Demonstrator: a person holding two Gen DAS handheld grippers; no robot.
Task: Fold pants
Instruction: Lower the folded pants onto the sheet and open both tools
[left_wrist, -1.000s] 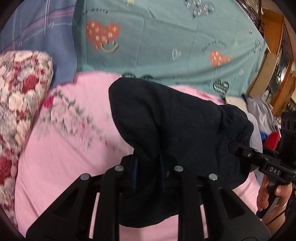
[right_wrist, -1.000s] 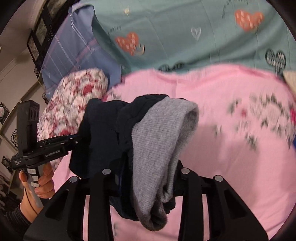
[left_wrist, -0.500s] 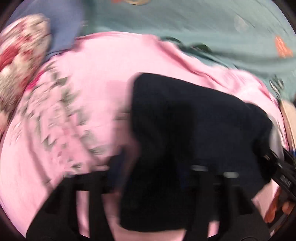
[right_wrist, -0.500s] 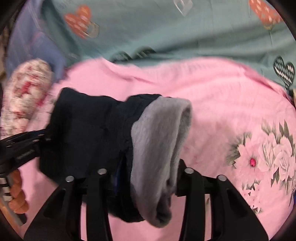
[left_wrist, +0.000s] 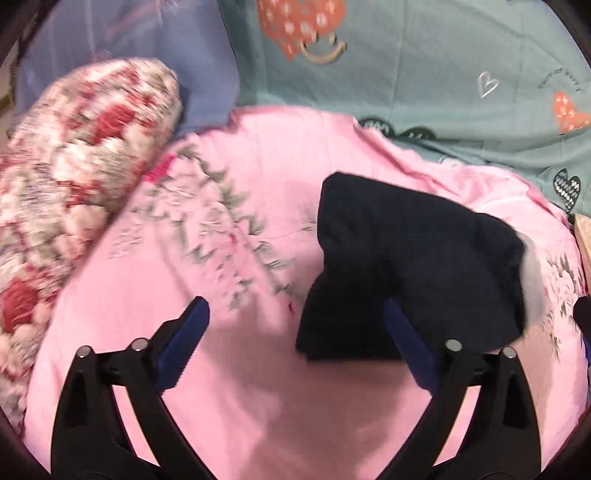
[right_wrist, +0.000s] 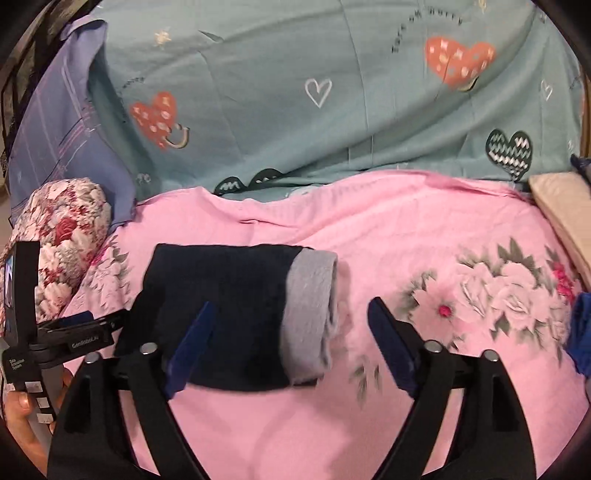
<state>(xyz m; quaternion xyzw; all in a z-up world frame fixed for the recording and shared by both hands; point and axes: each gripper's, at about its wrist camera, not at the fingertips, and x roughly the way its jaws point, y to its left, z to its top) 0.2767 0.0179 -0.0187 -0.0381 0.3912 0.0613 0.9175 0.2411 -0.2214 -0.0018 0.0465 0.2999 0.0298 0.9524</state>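
On pink sheet, folded pants, left view blurred

Both grippers' fingers are opening wide, releasing the folded pants, now lying on the pink bedspread.

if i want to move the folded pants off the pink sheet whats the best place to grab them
Probably the thick near edge of the folded pants, coming in low from the camera side. The stacked layers form one bundle there. Avoid the grey waistband end, whose rolled lip could unfold.
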